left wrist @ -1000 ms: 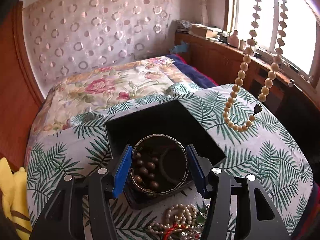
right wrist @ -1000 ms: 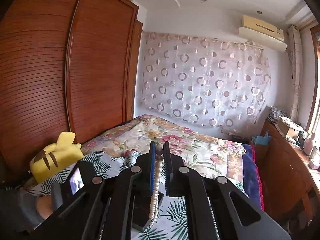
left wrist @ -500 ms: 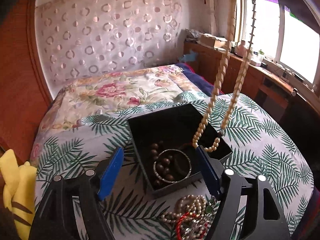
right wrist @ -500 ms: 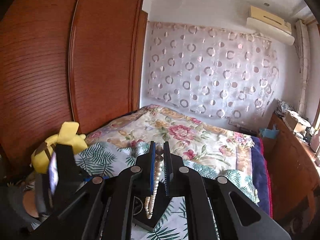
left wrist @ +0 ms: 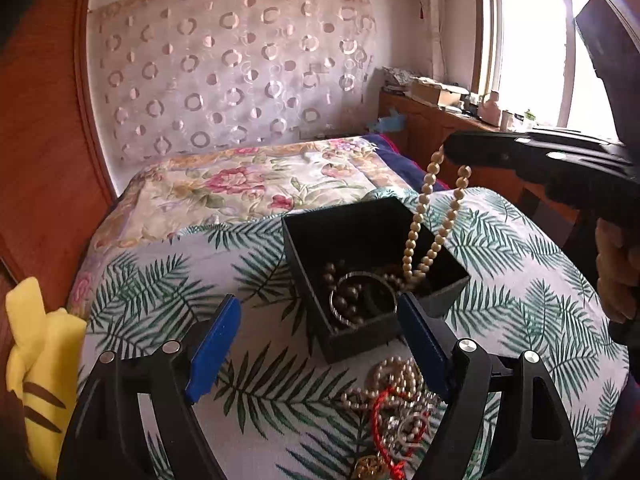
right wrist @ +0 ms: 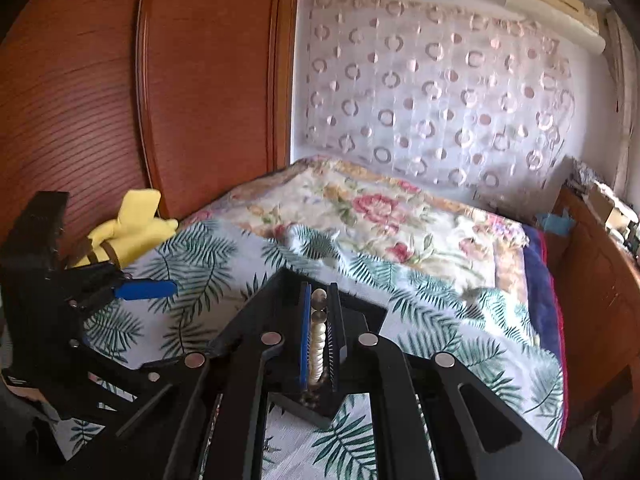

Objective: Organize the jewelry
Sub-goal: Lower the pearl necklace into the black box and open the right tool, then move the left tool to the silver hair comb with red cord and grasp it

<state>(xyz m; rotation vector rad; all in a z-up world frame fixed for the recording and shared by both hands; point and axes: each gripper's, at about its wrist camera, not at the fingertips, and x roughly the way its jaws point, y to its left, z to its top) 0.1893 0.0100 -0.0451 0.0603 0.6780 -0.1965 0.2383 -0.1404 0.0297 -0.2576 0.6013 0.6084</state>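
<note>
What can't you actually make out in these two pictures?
- Left wrist view: the jewelry pile runs off the bottom edge, partly behind the left hand-held gripper.
- Right wrist view: the black box is mostly hidden by the right hand-held gripper, shut on the bead necklace.

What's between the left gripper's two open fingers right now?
In the left wrist view, the left gripper frames bare palm-print cloth and the near corner of the black box. The jewelry pile lies nearer, by the right finger.
</note>
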